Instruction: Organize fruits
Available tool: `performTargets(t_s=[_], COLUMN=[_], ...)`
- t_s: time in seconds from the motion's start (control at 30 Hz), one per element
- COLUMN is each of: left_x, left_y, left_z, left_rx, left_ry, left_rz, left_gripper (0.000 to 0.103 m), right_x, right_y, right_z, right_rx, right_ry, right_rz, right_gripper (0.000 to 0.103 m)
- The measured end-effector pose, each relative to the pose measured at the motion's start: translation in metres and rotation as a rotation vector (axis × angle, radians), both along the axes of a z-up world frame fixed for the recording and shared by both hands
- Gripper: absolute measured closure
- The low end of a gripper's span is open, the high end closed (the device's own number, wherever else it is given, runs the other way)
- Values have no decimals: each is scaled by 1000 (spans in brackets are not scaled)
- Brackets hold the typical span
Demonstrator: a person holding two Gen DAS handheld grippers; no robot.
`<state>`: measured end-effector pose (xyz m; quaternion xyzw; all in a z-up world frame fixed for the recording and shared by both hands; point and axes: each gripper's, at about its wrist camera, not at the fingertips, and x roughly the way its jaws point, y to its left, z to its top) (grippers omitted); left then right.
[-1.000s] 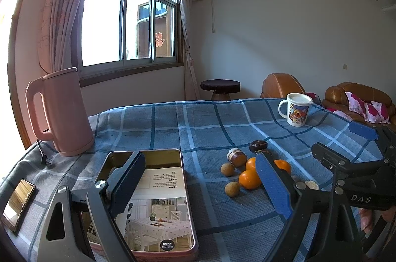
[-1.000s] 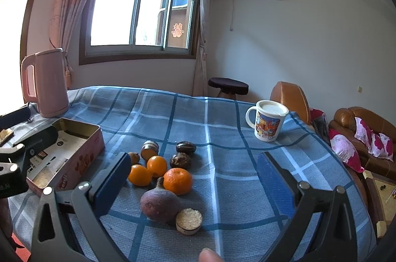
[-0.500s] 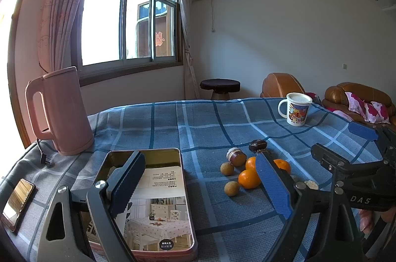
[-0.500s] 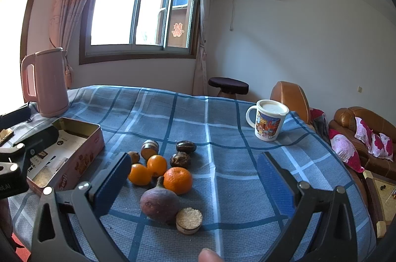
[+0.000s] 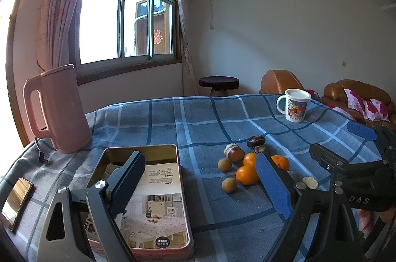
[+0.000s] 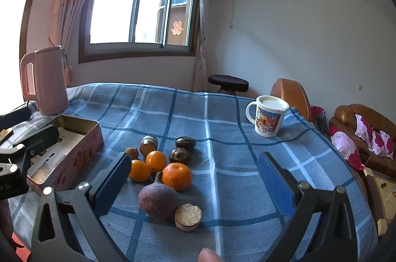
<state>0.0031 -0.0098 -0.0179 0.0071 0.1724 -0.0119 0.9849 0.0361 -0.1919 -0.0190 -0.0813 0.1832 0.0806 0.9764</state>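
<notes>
Fruits: a small pile of fruits (image 6: 158,163) sits in the lower middle of the right wrist picture, on the blue check cloth.
Oranges: three oranges (image 6: 176,176) lie close together in the middle of the pile.
Purple fruit: a big purple fruit (image 6: 158,199) lies at the front, touching a small round cut piece (image 6: 188,216).
Dark fruits: two dark brown ones (image 6: 185,142) lie at the back of the pile.
Small brown fruits: two little round ones (image 5: 229,184) lie left of the oranges in the left wrist picture.
Tin box: an open tin box (image 5: 182,190) with printed paper inside lies in the lower left, near the pile but apart from it.
Left hand-held gripper: the left hand-held gripper (image 5: 198,190) is wide open, holds nothing, and hangs over the box edge.
Right hand-held gripper: the right hand-held gripper (image 6: 195,185) is wide open, holds nothing, and hangs over the pile.
Surface: the surface (image 6: 222,187) has a blue check cloth on it.
Mug: a picture mug (image 6: 268,119) stands in the right middle, well apart from the pile.
Kettle: a pink kettle (image 6: 44,81) stands at the left, behind the box.
Phone: a phone (image 5: 16,202) lies in the lower left corner of the left wrist picture.
</notes>
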Motion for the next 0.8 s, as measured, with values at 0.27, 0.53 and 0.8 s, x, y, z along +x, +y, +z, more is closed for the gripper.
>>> performTargets(t_s=[0.27,0.53,0.8], left_x=[1,2,10], left_y=[-6,-10,-18], left_z=[-2,-3,-16], left_rx=[10,13,9], left_ry=[16,22,69], left_rz=[-14,-20,-42], left_gripper=[11,11,11], right_x=[3,3,4], right_y=[-5,-7,-18], right_z=[-4,-5,-20], right_rx=[5,3,0], right_ry=[16,19,53], right_rz=[-7,-7,-10], right_gripper=[0,0,1])
